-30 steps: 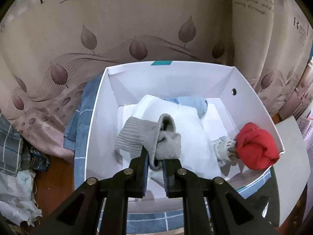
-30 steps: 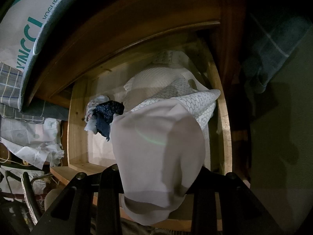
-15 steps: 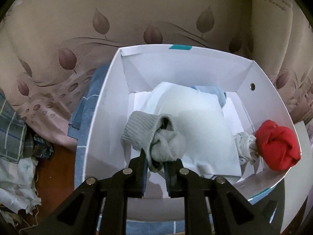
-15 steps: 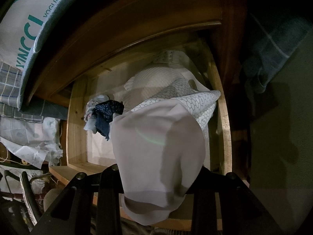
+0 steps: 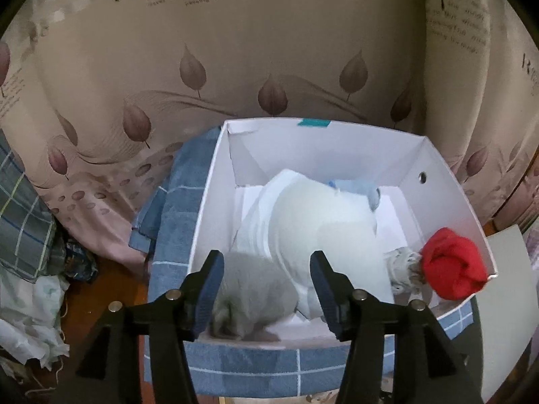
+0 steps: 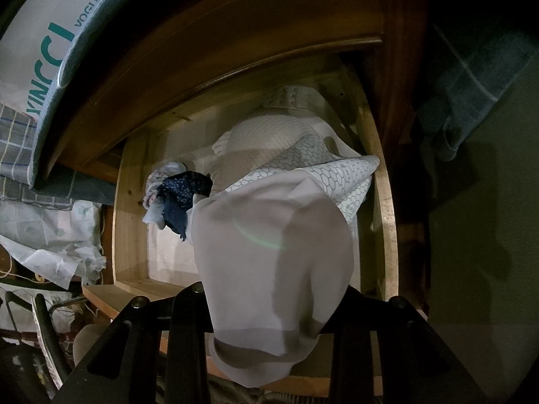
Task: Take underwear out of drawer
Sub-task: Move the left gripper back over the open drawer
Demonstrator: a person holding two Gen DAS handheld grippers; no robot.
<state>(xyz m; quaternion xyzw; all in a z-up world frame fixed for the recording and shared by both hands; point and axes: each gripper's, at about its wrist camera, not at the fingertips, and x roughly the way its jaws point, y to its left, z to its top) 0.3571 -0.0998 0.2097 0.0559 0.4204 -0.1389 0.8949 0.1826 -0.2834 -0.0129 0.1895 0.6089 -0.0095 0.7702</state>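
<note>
White box (image 5: 215,202); red bundle (image 5: 453,264); grey sock (image 5: 252,296); leaf-print curtain (image 5: 235,67).

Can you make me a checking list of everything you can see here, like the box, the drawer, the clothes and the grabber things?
Surface: white box on blue checked cloth; wooden drawer open.
Job's things: grey sock lying blurred at the box's near wall; pale garment hanging over the drawer.
Clutter: white folded garment, red bundle on the box rim, dark blue bundle in the drawer.
Grippers: left gripper jaws have just been opening, apart, sock loose between them; right gripper shut on the pale garment.
Cables: nothing seen.
Surroundings: leaf-print curtain, shopping bag.
</note>
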